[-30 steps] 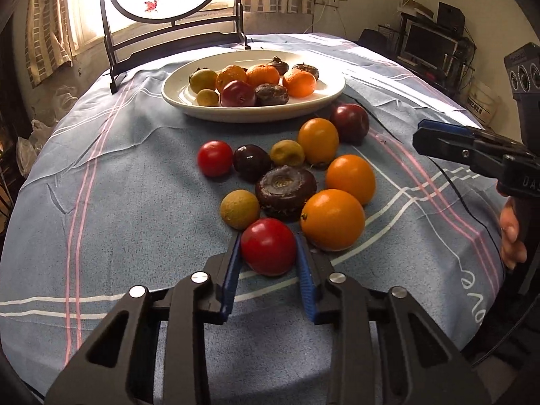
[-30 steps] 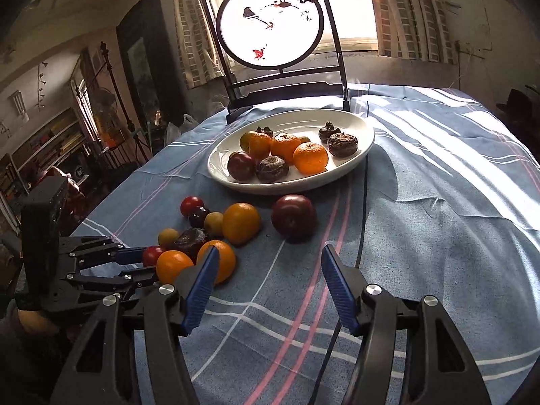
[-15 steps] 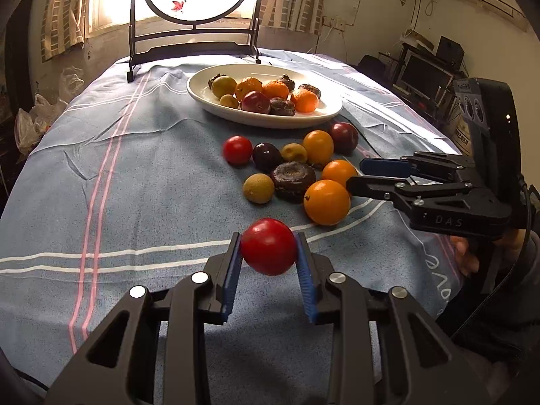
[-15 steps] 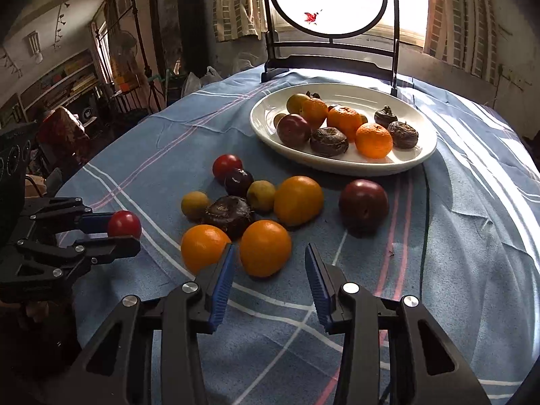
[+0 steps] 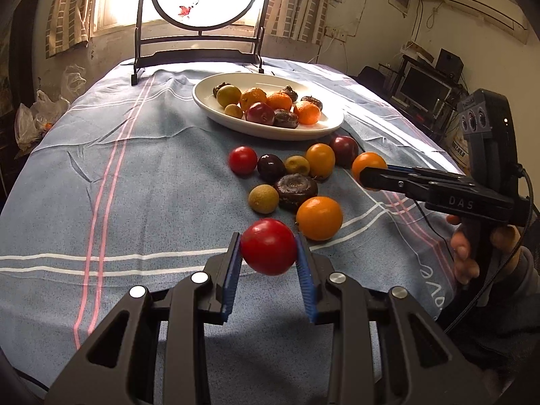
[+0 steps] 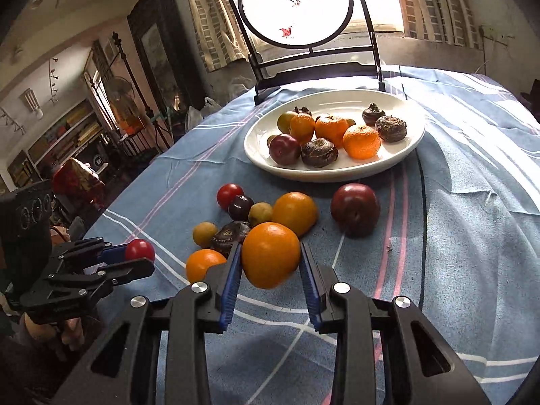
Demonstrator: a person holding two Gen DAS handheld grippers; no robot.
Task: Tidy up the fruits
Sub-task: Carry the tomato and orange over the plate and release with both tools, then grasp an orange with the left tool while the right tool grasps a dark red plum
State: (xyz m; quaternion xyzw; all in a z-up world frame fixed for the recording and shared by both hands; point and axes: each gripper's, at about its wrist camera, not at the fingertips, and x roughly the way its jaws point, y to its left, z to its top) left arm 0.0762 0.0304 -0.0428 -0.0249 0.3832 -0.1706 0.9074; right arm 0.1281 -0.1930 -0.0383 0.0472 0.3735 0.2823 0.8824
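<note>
My left gripper [image 5: 268,253] is shut on a red tomato [image 5: 269,246] and holds it above the cloth, near the table's front; it also shows in the right wrist view [image 6: 138,256]. My right gripper [image 6: 270,263] has its blue pads against both sides of an orange [image 6: 270,254], at the near edge of the loose fruit pile. In the left wrist view the right gripper [image 5: 368,175] is around that orange [image 5: 368,163]. A white oval plate [image 5: 270,130] holds several fruits farther back.
Loose fruit lies on the blue striped tablecloth [image 5: 135,175]: another orange [image 5: 319,217], a dark ridged fruit [image 5: 296,187], a second tomato [image 5: 243,160], a dark red plum [image 6: 355,210]. A round screen on a black stand [image 5: 199,17] stands behind the plate.
The left gripper lifted the tomato off the cloth and drew back from the pile. The right gripper moved forward to the pile and closed on an orange.
</note>
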